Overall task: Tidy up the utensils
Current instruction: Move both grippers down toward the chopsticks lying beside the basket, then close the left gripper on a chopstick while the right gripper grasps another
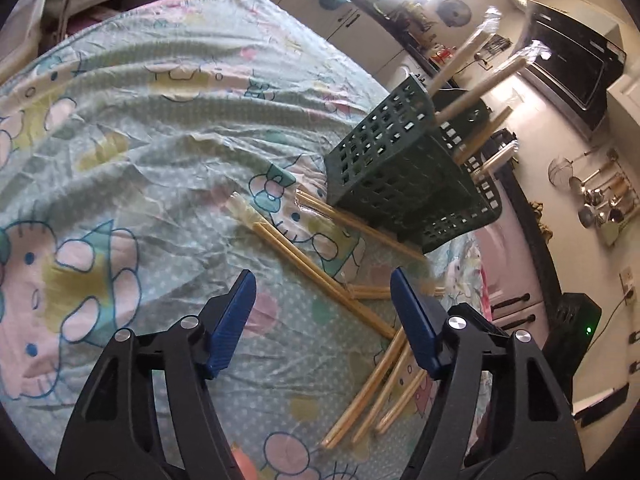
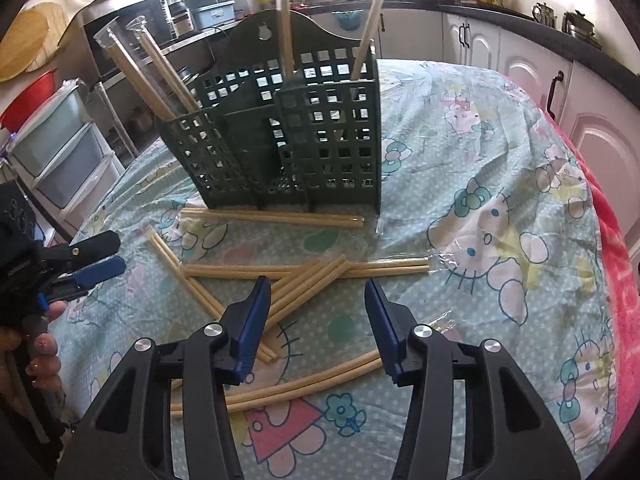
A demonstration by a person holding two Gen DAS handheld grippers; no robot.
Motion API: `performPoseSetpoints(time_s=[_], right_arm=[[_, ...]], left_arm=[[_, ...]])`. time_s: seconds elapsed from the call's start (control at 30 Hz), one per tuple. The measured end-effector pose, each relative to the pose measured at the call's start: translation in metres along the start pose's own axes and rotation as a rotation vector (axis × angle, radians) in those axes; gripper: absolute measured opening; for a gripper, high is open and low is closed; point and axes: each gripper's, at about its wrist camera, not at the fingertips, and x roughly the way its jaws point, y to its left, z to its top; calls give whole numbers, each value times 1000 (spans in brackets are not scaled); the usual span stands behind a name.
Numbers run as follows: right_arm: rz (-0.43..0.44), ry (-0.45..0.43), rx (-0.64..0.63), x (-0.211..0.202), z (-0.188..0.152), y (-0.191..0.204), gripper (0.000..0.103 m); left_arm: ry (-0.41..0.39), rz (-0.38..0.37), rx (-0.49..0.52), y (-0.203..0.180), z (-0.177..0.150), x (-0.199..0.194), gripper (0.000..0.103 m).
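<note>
1. The left gripper (image 1: 323,280) and the right gripper (image 2: 318,288) both hover with jaws apart, holding nothing.
2. Loose chopsticks (image 2: 304,280) lie scattered on the cartoon-print tablecloth (image 2: 500,160) before the green utensil caddy (image 2: 280,136), which holds several upright.

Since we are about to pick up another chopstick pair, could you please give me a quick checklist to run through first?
1. Right gripper open and empty: ok.
2. Left gripper open and empty: ok.
3. Loose chopsticks lying below the right gripper: ok.
4. Green holder upright on the tablecloth: ok.
5. Holder has free room: ok, middle section looks empty.
6. Target pair free of the crossed pile: not ok, pairs overlap.
</note>
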Motion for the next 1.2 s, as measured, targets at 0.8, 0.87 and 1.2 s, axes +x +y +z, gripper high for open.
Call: performPoseSetpoints(time_s=[0.8, 0.87, 1.2], right_arm=[[146, 109, 258, 42, 10, -32, 28], [165, 114, 288, 43, 11, -38, 26], [167, 108, 295, 39, 11, -44, 14]], left_arm=[[15, 121, -20, 20, 33, 37, 31], [14, 127, -34, 23, 35, 38, 22], [26, 99, -75, 35, 39, 37, 16]])
